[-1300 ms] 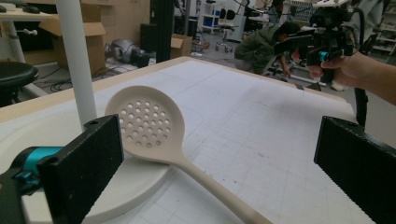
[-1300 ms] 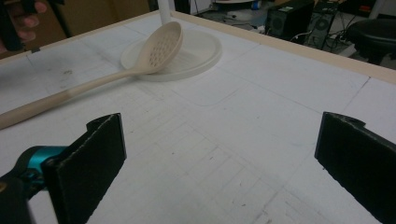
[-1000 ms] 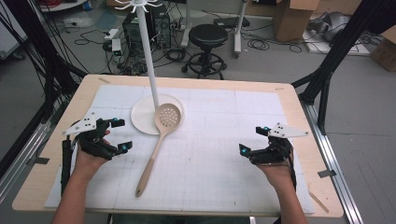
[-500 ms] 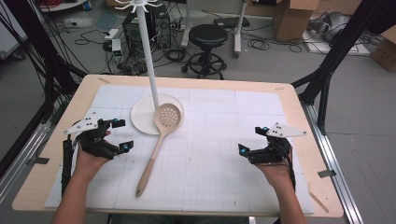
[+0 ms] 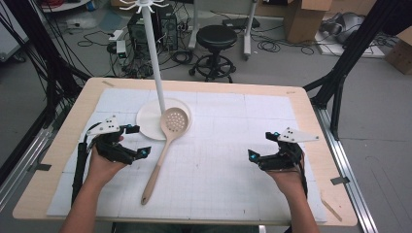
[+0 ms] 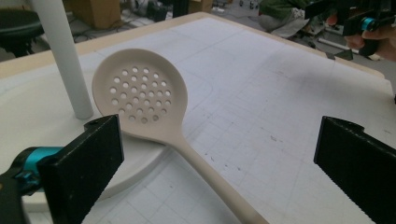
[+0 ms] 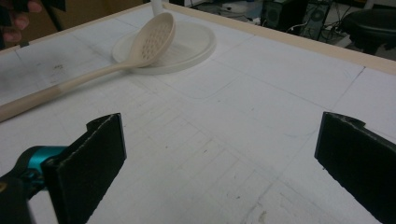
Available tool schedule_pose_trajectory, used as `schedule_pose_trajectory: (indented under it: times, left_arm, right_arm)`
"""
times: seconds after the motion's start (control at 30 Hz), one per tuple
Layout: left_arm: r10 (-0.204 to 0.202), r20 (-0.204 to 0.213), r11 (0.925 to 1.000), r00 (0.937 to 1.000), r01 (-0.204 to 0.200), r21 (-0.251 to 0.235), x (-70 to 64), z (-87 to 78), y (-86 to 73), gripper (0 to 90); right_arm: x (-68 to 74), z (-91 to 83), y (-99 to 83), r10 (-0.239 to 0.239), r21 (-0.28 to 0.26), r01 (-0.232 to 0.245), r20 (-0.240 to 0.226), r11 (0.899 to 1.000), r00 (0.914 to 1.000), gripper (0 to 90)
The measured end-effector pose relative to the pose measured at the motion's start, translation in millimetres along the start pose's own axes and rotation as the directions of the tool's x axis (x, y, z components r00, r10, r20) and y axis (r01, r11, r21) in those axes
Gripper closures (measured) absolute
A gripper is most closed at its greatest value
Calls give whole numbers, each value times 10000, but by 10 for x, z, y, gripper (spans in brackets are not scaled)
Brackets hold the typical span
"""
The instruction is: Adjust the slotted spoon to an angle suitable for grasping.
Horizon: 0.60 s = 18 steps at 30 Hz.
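Where the stand pole hides its rim, skimmer (image 5: 167, 134) bowl on base; both claws wide open, empty.

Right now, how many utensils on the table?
1. A slotted spoon lies between the tools, nearer the left tool. Its perforated head rests on the white round stand base; its handle points toward the person.

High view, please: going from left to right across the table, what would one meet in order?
Left gripper → slotted spoon → right gripper.
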<state>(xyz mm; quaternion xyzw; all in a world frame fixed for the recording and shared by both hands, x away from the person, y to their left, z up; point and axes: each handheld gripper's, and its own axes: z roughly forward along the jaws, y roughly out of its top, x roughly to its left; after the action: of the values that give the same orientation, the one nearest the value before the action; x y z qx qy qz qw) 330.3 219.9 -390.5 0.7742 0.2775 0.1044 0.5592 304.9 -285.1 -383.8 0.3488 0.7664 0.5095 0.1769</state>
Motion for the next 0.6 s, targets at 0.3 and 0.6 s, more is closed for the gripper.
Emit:
schedule_pose_trajectory:
  times: [0.3, 0.6]
  left_arm:
    - [233, 225, 9900, 9995, -262, 1388, -73, 246, 86, 21]
    - [-29, -351, 9580, 9994, 128, 2865, -112, 481, 76, 21]
  right_arm:
    - [-5, 22, -11, -35, 168, 35, 11, 9999, 10000, 7]
    - [-31, 8, -18, 98, 173, -102, 268, 9998, 9996, 7]
